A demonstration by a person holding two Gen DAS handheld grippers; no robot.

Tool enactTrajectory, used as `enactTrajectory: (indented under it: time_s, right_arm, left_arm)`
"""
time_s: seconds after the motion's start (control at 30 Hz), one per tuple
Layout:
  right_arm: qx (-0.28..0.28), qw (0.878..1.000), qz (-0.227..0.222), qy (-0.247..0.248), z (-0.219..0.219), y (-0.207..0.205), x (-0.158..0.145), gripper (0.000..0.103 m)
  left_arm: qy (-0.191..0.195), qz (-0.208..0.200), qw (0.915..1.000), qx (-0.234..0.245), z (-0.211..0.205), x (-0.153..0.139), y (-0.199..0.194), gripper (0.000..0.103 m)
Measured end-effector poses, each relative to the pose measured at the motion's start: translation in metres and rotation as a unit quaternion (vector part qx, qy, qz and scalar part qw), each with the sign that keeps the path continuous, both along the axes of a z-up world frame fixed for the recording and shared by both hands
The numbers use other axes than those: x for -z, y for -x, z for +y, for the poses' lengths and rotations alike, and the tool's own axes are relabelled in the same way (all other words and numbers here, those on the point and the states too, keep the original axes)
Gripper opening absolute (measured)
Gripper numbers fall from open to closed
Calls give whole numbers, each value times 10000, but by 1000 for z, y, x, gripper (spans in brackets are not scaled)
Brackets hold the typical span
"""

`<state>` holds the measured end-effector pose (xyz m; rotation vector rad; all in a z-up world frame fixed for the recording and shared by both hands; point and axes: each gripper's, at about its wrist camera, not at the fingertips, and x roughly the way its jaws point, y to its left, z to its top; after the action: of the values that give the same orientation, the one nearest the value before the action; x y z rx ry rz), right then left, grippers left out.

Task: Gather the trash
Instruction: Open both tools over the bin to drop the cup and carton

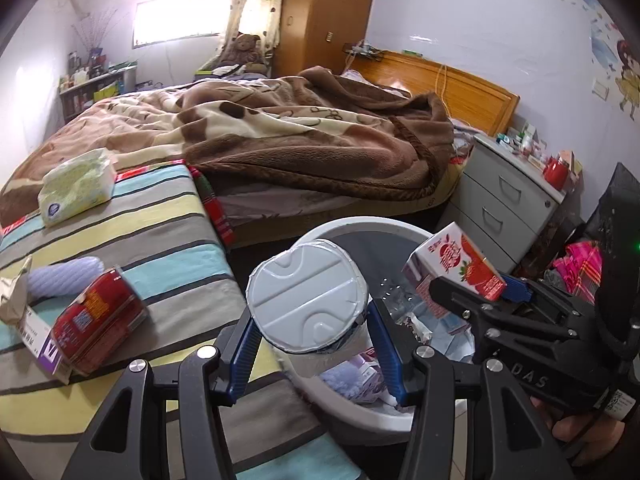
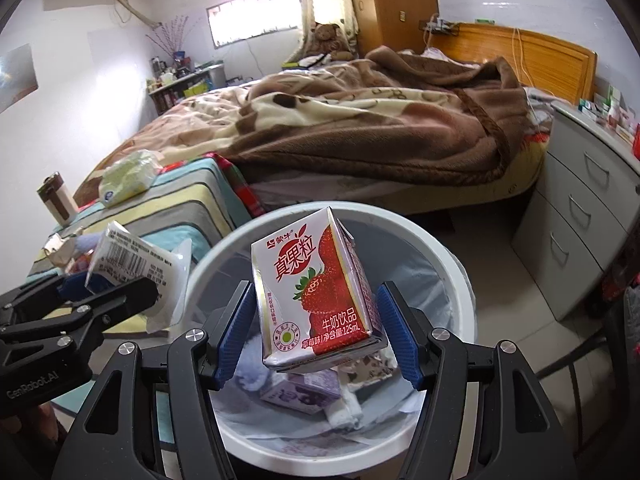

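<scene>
Bin (image 2: pixel 460 280) holds purple carton (image 2: pixel 304 394), wrappers; strawberry carton (image 2: pixel 316 296) above.

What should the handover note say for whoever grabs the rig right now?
Left tool: shut on the foil-lidded cup, at the bin's near rim.
Right tool: shut on the strawberry milk carton, above the bin.
Done: cartons and wrappers already in the bin.
Left: drop both items; red packet, paper bag, lilac wrapper remain on the striped cover.
</scene>
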<state>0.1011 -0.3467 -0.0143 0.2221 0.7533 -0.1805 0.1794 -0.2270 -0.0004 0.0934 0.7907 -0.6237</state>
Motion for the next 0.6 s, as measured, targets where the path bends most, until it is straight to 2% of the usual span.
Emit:
enactTrajectory:
  time_s: [0.37,0.47,0.5,0.6]
  right_arm:
    - [245,9995,202,45,-10,3,8,65]
    - [301,9993,196,75,-10,5,7,67]
    - [307,9993,190,73,-10,5,7,72]
    - [324,9993,162,48,-9,5,5,74]
  left_arm:
    - [27,182,9997,173,-18,11,-10,54]
    - [66,218,9996,140,-14,13,-10,63]
    - [74,211,9997,134,-13,12,-11,64]
    - [114,222,9996,90,-7,11,-12,66]
